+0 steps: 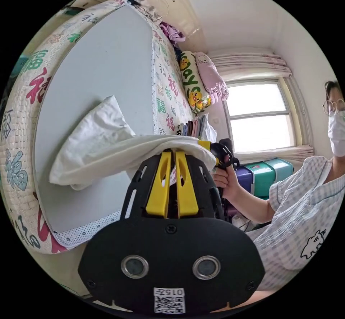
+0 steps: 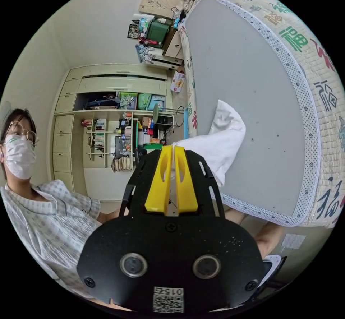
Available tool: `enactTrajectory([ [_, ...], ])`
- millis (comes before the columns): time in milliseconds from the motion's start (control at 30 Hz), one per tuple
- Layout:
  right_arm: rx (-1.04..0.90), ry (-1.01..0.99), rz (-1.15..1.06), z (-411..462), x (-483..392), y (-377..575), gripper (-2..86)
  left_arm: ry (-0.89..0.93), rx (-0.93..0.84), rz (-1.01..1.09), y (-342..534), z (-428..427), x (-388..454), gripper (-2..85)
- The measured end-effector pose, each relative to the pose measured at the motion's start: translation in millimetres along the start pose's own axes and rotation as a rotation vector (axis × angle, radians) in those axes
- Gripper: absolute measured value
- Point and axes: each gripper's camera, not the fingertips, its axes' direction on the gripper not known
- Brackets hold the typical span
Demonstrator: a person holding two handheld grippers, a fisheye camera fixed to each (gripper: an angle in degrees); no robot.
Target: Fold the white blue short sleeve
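The white garment [image 1: 107,146] is seen in the left gripper view as soft, slightly crumpled cloth, folded into a long thick band whose rolled edge is draped over the tips of the left claw [image 1: 171,153]. The two yellow plastic jaws of that claw are pressed nearly together, and the cloth edge is pinched between their tips. Beyond the claw the garment hangs down onto the smooth grey sheet [image 1: 104,64] of the bed, where a puffed, pointed corner is formed. The sheet is bordered by a dotted white trim and a woven mat [image 1: 25,118] printed with coloured characters.

At the far end of the band, just beside the left claw's tips, the right claw [image 1: 206,146] is seen with a yellow jaw tip against the cloth, held in a hand [image 1: 224,179]; a checked short sleeve [image 1: 305,204] of the person lies further off. Rolled patterned bedding [image 1: 194,82], a bright window [image 1: 262,118] and teal boxes [image 1: 266,175] lie beyond.

In the right gripper view the right claw [image 2: 173,149] is shown with its yellow jaws closed together on a thin white edge of the garment [image 2: 219,143], which spreads away from the tips onto the grey sheet [image 2: 244,82] in a rounded lobe. Past the claw on the other side, pale cabinet shelves [image 2: 118,128] crowded with small items are shown, and a cluttered bedside stand [image 2: 158,42].
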Motion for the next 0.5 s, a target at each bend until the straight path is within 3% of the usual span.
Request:
enactTrajectory([
  [100, 0.068, 0.004, 0.017, -36, -45, -26, -0.3, -0.016, 0.110, -0.060, 5, -28, 7, -0.1],
  [300, 0.361, 0.036, 0.111, -142, -132, -49, -0.4, -0.029, 0.496, -0.171, 45, -131, 12, -0.4],
  [500, 0.061, 0.276, 0.394, -123, -167, -43, -0.4, -0.058, 0.367, -0.439, 110, -138, -30, -0.2],
])
